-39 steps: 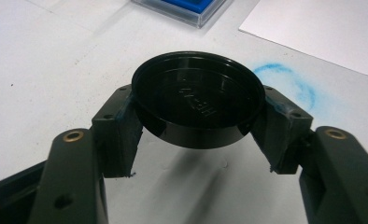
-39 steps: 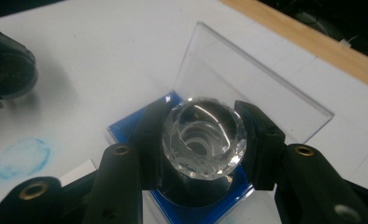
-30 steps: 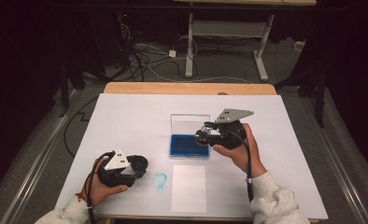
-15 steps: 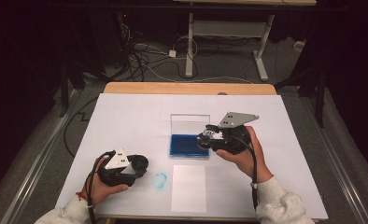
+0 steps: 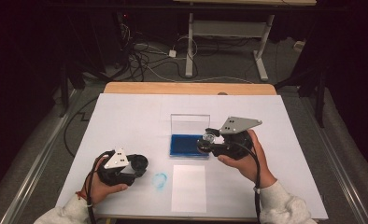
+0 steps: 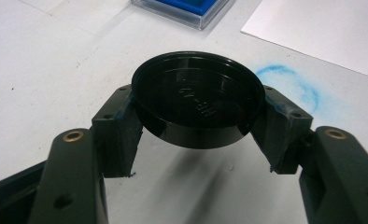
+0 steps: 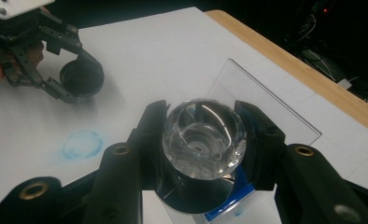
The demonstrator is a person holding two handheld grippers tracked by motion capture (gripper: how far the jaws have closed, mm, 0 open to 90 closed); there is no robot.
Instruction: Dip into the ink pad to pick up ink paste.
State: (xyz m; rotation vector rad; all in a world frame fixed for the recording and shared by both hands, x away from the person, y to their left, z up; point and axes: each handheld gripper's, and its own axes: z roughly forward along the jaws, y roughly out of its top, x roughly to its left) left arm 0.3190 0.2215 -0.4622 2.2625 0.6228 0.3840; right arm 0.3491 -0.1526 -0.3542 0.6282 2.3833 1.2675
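Note:
My left gripper (image 5: 139,164) rests low over the white table near its front left, shut on a round black cap (image 6: 198,98) held by its rim. My right gripper (image 5: 206,141) is shut on a stamp with a clear faceted knob (image 7: 203,135) and a dark round base, held above the right part of the blue ink pad (image 5: 187,144). The pad lies in a clear case whose lid (image 5: 190,123) stands open behind it. A round blue print (image 5: 159,179) marks the table beside the cap.
A white sheet of paper (image 5: 188,186) lies near the front edge, just right of the blue print. The wooden table edge (image 5: 187,88) runs along the far side. Cables and a desk frame sit on the floor beyond.
My right gripper has drifted slightly to the right and toward me with the stamp in it. The left gripper and cap have stayed put.

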